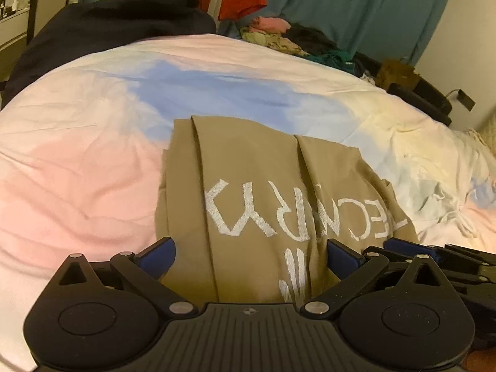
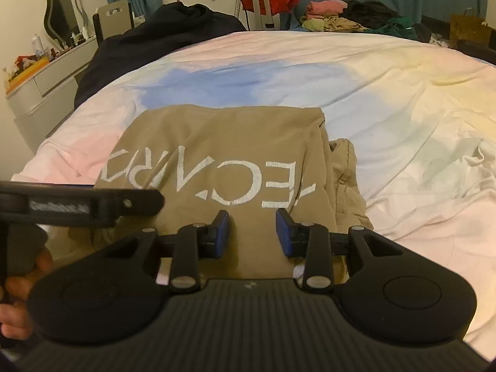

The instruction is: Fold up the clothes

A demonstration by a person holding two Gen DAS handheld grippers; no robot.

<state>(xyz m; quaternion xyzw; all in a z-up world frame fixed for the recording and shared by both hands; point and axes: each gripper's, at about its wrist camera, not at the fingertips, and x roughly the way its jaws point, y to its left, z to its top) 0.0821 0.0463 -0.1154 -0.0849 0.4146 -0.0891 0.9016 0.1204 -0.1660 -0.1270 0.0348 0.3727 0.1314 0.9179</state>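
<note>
Bed: soft duvet (image 2: 387,99) with a washed tie-dye of pink, blue, pale yellow and white, lightly creased, filling the middle of both views.
Garment: tan cotton garment (image 2: 223,142) lying on the duvet at centre frame, partly folded into a rough rectangle, with long vertical creases and a stitched hem bunched along its right edge.
Lettering: large white embroidered letters (image 2: 217,183) across the tan cloth, upside down in both views, raised and thready in texture.
Right gripper: right gripper (image 2: 252,232) low in the centre of the right wrist view, black ribbed body with blue flat pads; its jaws stand partly apart over the tan cloth, nothing pinched between them.
Left gripper: left gripper (image 1: 251,254) at the bottom of the left wrist view, jaws spread wide, blue pads to either side of a broad span of the tan cloth; no pad presses on it.
Hand: fingers of a hand (image 2: 18,294) at the lower left of the right wrist view, blurred, on a black handle.
Dark cloth: navy fabric heap (image 2: 148,37) at the upper left edge of the bed, matte and rumpled.
Clothes pile: mixed pink, olive, black and green clothes pile (image 2: 350,18) at the upper right, beyond the bed.
Curtain: teal curtain (image 1: 356,6) hanging in soft folds along the top.
Dresser: pale dresser (image 2: 43,83) at the far left, its top cluttered with small items.
</note>
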